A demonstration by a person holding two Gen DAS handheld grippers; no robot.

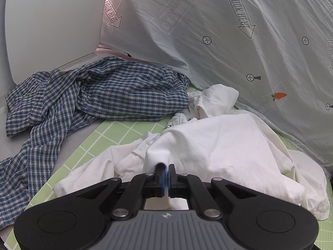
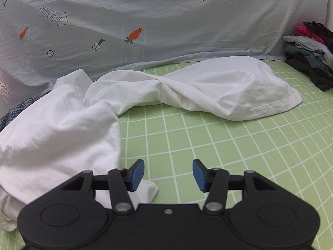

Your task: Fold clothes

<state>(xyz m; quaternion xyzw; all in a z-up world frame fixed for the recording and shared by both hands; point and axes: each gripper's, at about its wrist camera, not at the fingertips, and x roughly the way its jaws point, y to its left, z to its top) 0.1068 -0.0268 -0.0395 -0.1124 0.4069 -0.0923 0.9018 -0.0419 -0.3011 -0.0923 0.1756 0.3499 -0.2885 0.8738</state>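
Left gripper (image 1: 165,169) is clamped tight on a bunched fold of the white shirt (image 1: 218,137), with fabric pinched between the blue pads and a bit poking out behind them. Right gripper (image 2: 168,174) stands about half open with nothing between the pads (image 2: 137,174); only green mat shows in the gap, and a small corner of white cloth lies just below its left finger, not gripped. The white shirt lies crumpled on the green grid mat (image 2: 208,145) covering the desk: in the right wrist view one part trails off to the right across the mat with its hem flat, and the bulk is heaped at the left. A blue checked shirt (image 1: 93,95) lies rumpled beyond and left of the white one, partly off the mat onto the grey surface. A pale printed sheet (image 1: 229,31) with carrots and arrows hangs behind everything. A pile of dark clothes (image 2: 312,56) sits at the mat's far right.
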